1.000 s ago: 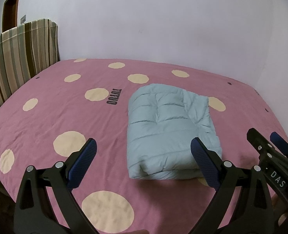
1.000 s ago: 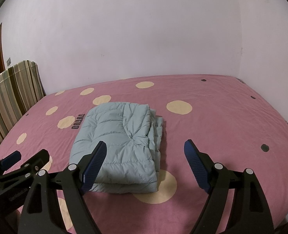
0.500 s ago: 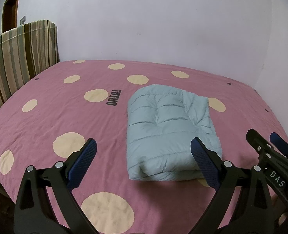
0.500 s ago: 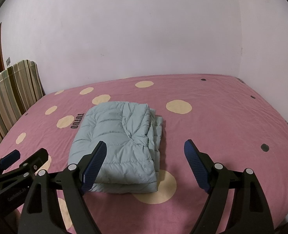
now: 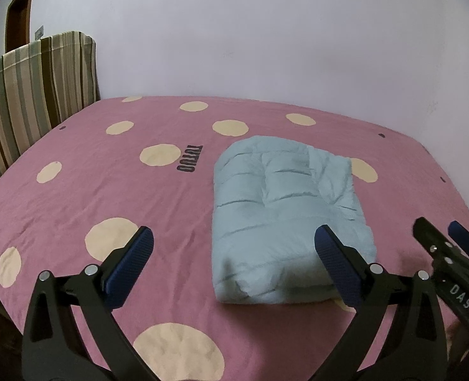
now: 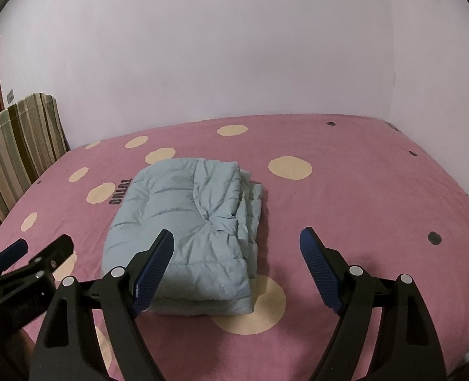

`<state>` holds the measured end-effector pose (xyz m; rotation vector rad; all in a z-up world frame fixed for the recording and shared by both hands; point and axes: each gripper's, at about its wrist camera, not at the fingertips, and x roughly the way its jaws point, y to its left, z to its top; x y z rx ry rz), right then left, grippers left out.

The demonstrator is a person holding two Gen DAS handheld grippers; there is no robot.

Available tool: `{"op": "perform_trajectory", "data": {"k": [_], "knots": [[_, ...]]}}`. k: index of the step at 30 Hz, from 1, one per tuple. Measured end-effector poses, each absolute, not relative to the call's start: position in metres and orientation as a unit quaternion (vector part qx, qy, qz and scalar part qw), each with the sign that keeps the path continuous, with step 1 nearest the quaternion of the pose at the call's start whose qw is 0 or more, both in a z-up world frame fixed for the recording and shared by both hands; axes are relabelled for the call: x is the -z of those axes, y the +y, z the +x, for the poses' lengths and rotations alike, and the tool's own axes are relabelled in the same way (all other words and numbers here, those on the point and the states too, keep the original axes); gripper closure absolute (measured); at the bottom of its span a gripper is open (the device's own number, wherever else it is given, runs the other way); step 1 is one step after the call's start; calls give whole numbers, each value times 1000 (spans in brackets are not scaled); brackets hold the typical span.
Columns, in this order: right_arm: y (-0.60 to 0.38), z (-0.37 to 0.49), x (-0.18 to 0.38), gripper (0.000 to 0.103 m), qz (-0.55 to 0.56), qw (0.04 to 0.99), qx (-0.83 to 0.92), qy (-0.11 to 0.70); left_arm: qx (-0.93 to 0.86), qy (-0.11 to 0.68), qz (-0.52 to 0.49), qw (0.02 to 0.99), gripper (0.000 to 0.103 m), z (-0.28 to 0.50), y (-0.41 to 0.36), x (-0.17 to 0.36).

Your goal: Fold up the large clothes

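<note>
A pale blue quilted down jacket point(image 5: 285, 219) lies folded into a thick rectangle on the pink bed; it also shows in the right wrist view point(image 6: 187, 219). My left gripper point(image 5: 234, 254) is open and empty, held above the bed's near part, short of the jacket's near edge. My right gripper point(image 6: 237, 254) is open and empty, over the jacket's near right corner. The right gripper also shows at the right edge of the left wrist view point(image 5: 450, 254). The left gripper shows at the left edge of the right wrist view point(image 6: 25, 263).
The pink bed sheet point(image 5: 75, 190) has cream dots and dark lettering. A striped headboard cushion point(image 5: 28, 95) stands at the left. White walls point(image 6: 234, 47) close the far and right sides. A door frame point(image 5: 15, 25) shows at far left.
Both grippers have drifted very slightly; the jacket sits a touch higher in both views. The jaws stay open and the jacket has not moved.
</note>
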<state>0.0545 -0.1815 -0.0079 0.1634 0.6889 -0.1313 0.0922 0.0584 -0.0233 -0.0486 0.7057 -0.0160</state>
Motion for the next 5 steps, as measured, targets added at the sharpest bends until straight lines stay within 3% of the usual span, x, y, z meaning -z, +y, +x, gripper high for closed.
{"op": "perform_trajectory", "data": {"k": [5], "knots": [[-209,66,24,23,88,929,90,348,14,359,-46,932,2,111,81,38]]}}
